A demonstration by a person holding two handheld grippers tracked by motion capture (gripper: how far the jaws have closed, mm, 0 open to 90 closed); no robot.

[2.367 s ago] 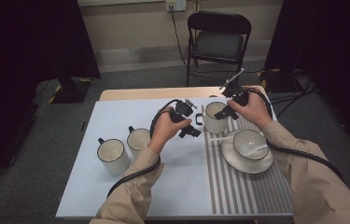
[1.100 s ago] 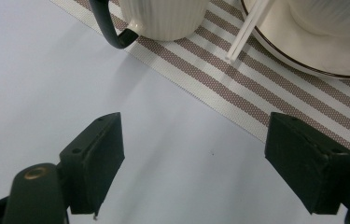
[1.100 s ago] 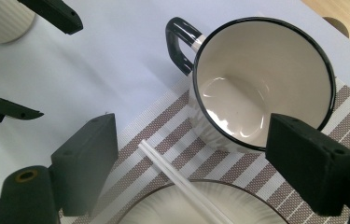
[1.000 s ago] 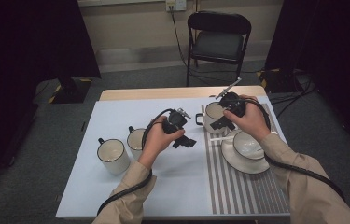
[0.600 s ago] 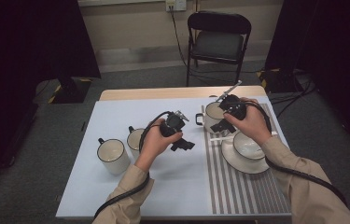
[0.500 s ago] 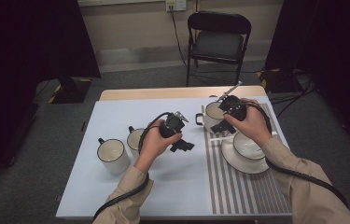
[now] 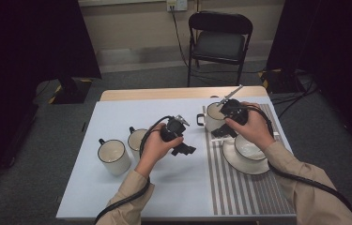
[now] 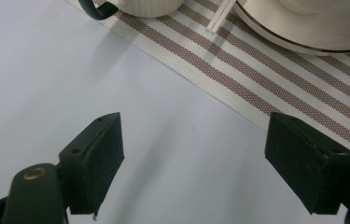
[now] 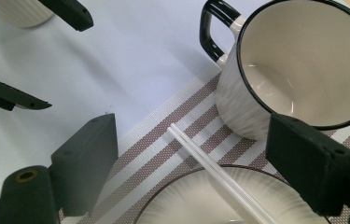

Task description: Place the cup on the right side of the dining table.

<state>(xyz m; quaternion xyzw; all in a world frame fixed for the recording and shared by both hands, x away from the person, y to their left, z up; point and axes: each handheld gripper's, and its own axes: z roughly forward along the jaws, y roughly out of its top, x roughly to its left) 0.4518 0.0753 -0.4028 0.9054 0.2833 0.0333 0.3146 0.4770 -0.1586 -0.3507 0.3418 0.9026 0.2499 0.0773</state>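
Mug [image 9: 298, 70] sits upright on striped placemat [image 9: 177, 121], beside saucer [image 9: 200, 196] with white stick [image 9: 210, 163] leaning over it. Right gripper [image 9: 191, 158] hovers, fingers wide, likely lining up a grab. Left gripper [image 8: 196, 172] waits wide above desk [image 8: 46, 84], empty.

Both forearms in tan sleeves enter from the bottom of the high view. The left hand [image 7: 157, 145], at frame centre, holds the black left gripper [image 7: 185, 150] with its fingers [image 8: 93, 163] spread wide and empty. The right hand [image 7: 253, 129], right of centre, holds the black right gripper [image 7: 220, 132], its fingers [image 9: 86, 163] likewise apart.
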